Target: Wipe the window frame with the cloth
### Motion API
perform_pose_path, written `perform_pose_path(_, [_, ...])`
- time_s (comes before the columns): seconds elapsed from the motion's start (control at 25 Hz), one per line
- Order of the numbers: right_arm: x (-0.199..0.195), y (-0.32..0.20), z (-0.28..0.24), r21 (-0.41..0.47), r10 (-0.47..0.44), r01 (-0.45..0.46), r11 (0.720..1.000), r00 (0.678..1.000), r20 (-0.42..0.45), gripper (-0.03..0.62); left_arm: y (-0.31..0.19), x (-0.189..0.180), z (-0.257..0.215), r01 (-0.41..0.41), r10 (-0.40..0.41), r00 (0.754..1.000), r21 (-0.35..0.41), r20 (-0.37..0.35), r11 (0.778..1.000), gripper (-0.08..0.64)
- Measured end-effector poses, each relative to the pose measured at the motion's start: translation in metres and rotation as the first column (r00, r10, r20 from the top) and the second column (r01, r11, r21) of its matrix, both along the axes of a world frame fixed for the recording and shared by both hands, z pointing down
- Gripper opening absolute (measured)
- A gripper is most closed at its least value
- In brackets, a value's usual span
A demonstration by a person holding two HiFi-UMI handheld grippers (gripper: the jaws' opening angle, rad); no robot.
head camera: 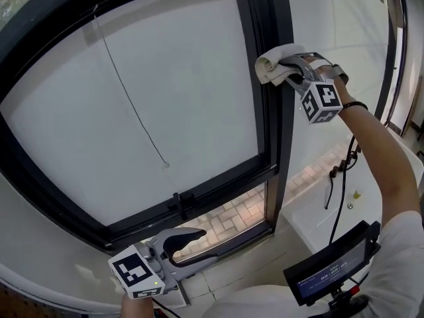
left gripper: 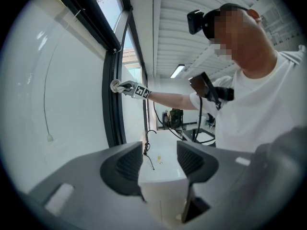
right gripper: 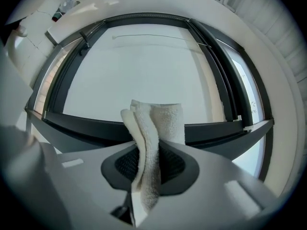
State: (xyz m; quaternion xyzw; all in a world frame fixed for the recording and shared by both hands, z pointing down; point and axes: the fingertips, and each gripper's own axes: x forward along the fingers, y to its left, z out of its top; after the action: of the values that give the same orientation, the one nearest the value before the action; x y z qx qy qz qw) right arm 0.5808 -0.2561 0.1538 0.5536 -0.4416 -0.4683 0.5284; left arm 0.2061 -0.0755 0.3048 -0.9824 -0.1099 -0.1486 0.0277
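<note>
White cloth (head camera: 273,63) is pinched in the right tool (right gripper: 152,166) against the dark window frame (head camera: 268,134), while the left tool (left gripper: 159,163) gapes empty.

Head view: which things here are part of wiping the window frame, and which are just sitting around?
Part of the job:
- cloth, clamped in the right gripper
- window frame, dark, with the cloth held up against its upright bar

Just there:
- left gripper, low down, open and empty
- blind cord
- small screen at the person's chest
</note>
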Motion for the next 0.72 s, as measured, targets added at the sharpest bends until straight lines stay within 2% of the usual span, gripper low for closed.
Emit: perform_pose_path(0.72, [-0.014, 0.009, 0.192, -0.116, -0.007, 0.028, 0.993, 0.984, 0.18, 0.072, 0.023, 0.002, 0.02, 0.011, -0.009, 1.0, -0.047, 0.025, 0.999, 0.242])
